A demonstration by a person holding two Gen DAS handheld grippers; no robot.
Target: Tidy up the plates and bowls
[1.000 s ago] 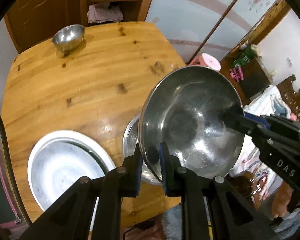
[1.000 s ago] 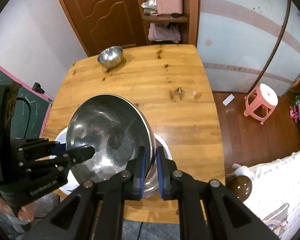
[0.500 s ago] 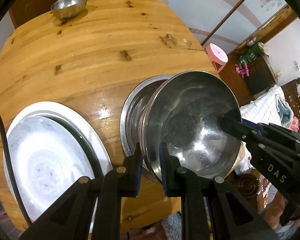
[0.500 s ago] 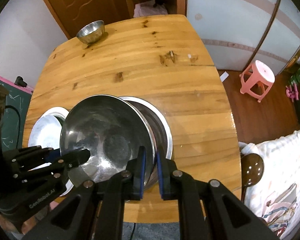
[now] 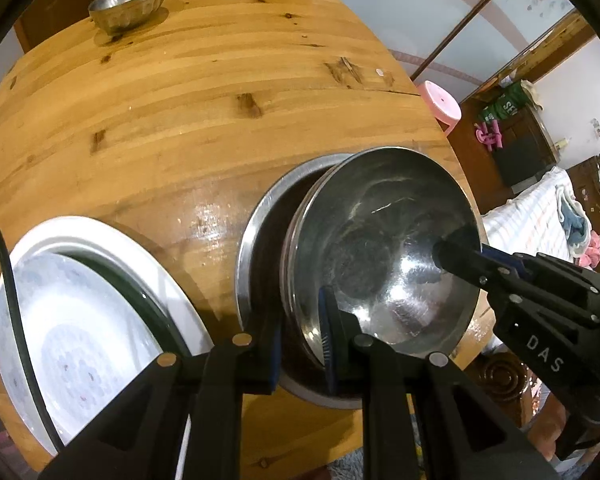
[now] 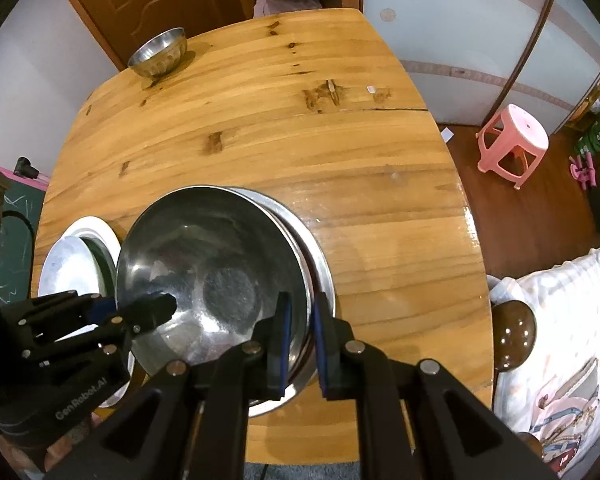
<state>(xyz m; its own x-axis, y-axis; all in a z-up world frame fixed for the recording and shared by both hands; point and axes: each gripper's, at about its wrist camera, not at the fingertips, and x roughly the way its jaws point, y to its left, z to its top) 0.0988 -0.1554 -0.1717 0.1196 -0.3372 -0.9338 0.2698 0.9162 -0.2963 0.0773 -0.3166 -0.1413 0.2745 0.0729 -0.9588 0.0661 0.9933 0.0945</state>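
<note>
At the left of the wooden tabletop (image 6: 260, 128), near its front edge, a white plate (image 5: 112, 240) carried a second patterned plate (image 5: 68, 344) lying tilted inside it. A black cable (image 5: 4, 264) crossed in front of these plates in the left wrist view. Just to their right sat a wide steel basin (image 5: 256, 240), and a steel bowl (image 5: 384, 248) rested tilted inside it, leaning toward the basin's right side.

The left gripper (image 5: 300, 344) stood spread, one finger outside the basin's wall and the other inside the bowl, with a clear gap between the pads and the metal they straddled. In the right wrist view this same gripper (image 6: 156, 308) reached in from the left, one finger tip lying over the bowl's (image 6: 212, 276) inner surface.

The right gripper (image 6: 302, 340) straddled the near rims of bowl and basin (image 6: 320, 264), its fingers parted with both rims in the gap; whether the pads pressed the metal I could not tell. From the left wrist view, its fingertip (image 5: 460, 258) lay against the bowl's right inner wall.

Far back at the left corner of the tabletop stood a small steel bowl (image 6: 160, 54), well apart from the rest. On the floor to the right stood a pink stool (image 6: 514, 140).
</note>
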